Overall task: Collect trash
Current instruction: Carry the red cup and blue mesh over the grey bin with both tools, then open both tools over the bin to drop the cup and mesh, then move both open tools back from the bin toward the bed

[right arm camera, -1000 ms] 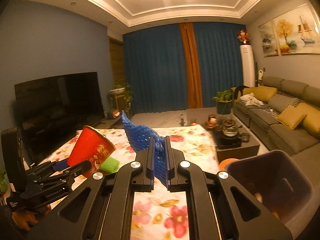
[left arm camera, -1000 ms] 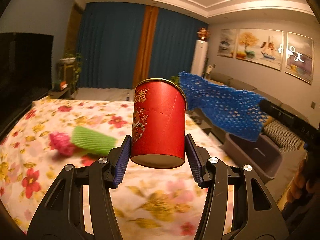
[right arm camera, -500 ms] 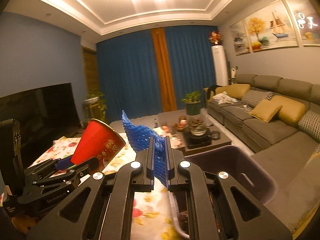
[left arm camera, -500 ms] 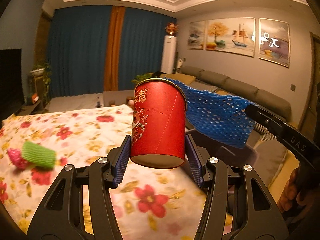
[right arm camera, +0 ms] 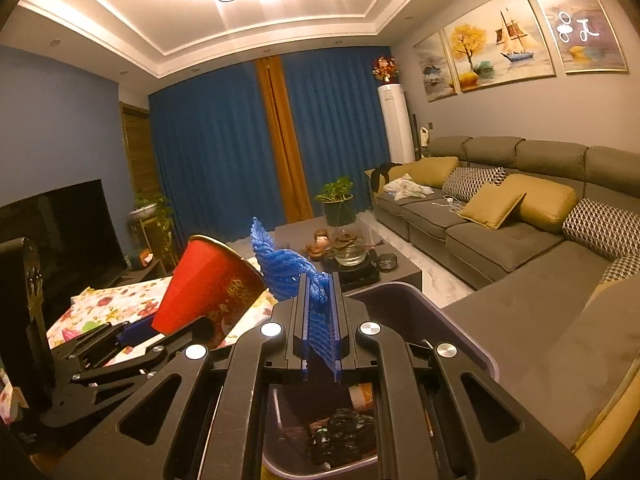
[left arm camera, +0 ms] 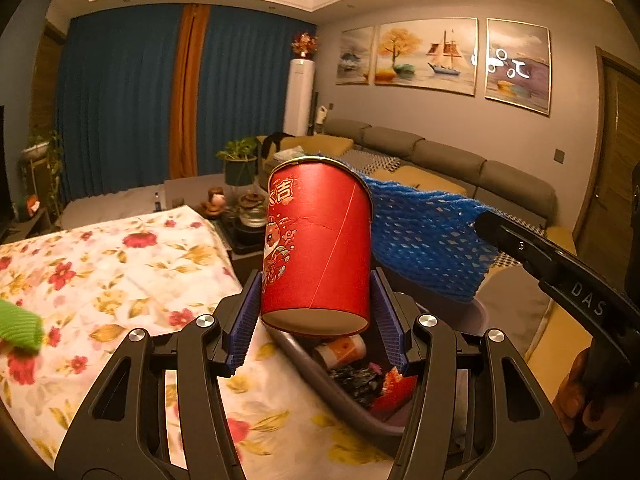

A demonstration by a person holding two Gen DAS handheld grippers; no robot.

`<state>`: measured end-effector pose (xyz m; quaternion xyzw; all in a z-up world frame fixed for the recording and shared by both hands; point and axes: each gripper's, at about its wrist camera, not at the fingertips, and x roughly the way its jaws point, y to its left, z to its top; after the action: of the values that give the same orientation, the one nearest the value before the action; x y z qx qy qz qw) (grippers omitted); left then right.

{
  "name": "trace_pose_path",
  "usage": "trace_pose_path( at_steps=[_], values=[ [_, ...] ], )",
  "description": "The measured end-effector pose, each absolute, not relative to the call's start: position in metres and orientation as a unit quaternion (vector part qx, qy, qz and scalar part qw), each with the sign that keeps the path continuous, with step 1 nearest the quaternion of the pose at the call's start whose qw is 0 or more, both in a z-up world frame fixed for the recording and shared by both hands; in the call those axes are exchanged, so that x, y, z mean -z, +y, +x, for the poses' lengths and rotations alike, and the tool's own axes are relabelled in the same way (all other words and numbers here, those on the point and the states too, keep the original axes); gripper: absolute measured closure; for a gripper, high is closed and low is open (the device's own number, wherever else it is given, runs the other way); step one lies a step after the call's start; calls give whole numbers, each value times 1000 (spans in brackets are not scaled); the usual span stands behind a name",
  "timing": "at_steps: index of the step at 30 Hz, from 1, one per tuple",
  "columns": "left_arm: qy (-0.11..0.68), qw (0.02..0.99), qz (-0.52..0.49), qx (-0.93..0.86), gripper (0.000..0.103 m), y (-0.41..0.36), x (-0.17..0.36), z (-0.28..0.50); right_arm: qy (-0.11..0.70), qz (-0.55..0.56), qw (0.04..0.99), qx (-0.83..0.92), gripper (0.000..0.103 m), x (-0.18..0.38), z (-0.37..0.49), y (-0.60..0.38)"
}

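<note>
The left hand-held gripper (left arm camera: pixel 316 320) is clamped on a red paper cup (left arm camera: pixel 318 244), upright at frame centre. The right hand-held gripper (right arm camera: pixel 320 320) is closed tight on a blue foam net (right arm camera: pixel 286 266) rising up-left. Below both sits a grey trash bin (right arm camera: pixel 472 344) with litter inside, beside the floral worktop (left arm camera: pixel 120 264).

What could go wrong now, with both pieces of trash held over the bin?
The tall red paper cup in the left claw hangs near the grey plastic bin's table-side rim, so it might drop onto the floral tablecloth. The blue foam net, pinched in the right claw, could snag on the pads.
</note>
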<state>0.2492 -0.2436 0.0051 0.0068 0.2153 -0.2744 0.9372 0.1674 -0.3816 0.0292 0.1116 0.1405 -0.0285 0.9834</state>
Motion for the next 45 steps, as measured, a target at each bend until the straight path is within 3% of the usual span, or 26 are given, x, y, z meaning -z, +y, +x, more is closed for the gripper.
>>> trace_pose_path(
  at_steps=[12, 17, 21, 23, 25, 33, 45],
  values=[
    [227, 927, 2, 298, 49, -266, 9, 263, 151, 129, 980, 31, 93, -23, 181, -395],
    [231, 923, 8, 308, 49, -274, 13, 264, 141, 131, 980, 44, 69, -25, 180, -397],
    [234, 920, 9, 314, 48, -277, 18, 265, 137, 134, 980, 52, 62, -23, 177, -401],
    [235, 919, 10, 317, 43, -278, 19, 266, 134, 135, 980, 58, 54, -23, 174, -402],
    [232, 920, 11, 315, 32, -276, 20, 266, 132, 134, 980, 61, 54, -23, 172, -402],
    [223, 932, 2, 285, 14, -252, 18, 259, 123, 116, 984, 64, 45, -28, 166, -390],
    [206, 960, 11, 188, 7, -159, 9, 242, 135, 74, 988, 19, 32, -33, 175, -326]
  ],
)
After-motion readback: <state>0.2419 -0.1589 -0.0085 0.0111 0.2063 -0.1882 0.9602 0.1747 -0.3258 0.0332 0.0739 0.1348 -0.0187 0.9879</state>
